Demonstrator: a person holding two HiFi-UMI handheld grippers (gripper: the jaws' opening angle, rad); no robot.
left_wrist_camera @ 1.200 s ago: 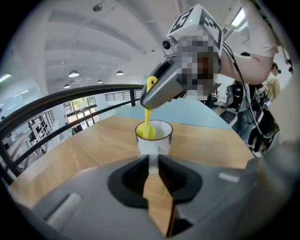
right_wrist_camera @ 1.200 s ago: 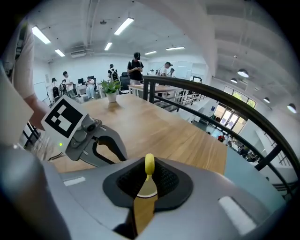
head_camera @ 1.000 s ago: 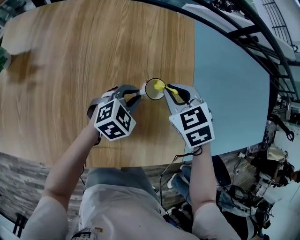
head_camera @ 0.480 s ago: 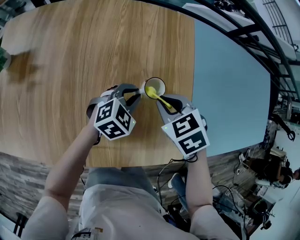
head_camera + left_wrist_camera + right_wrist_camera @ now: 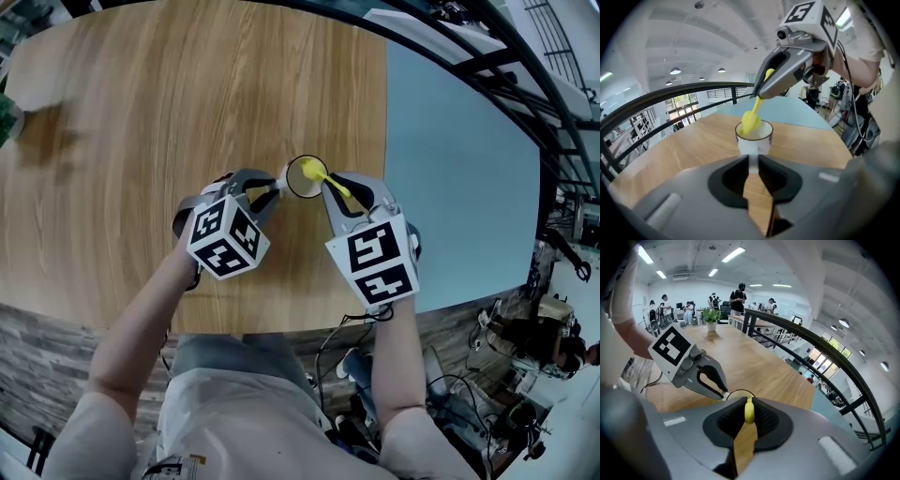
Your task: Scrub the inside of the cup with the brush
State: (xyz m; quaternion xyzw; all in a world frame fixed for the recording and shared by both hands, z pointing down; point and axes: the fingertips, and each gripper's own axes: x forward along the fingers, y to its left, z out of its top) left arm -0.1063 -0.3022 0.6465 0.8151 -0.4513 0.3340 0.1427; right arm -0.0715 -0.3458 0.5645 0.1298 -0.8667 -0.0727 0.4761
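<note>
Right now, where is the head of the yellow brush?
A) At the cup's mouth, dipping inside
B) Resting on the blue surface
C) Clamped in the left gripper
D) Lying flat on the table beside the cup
A: the left gripper view shows the brush head at the rim of the cup, partly inside, with its handle held by the right gripper.

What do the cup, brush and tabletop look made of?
cup: white, smooth, thin dark rim; ceramic or plastic, cannot tell.
brush: uniform yellow, matte, moulded look; probably plastic or silicone.
tabletop: light wood grain, satin; wood or laminate.
</note>
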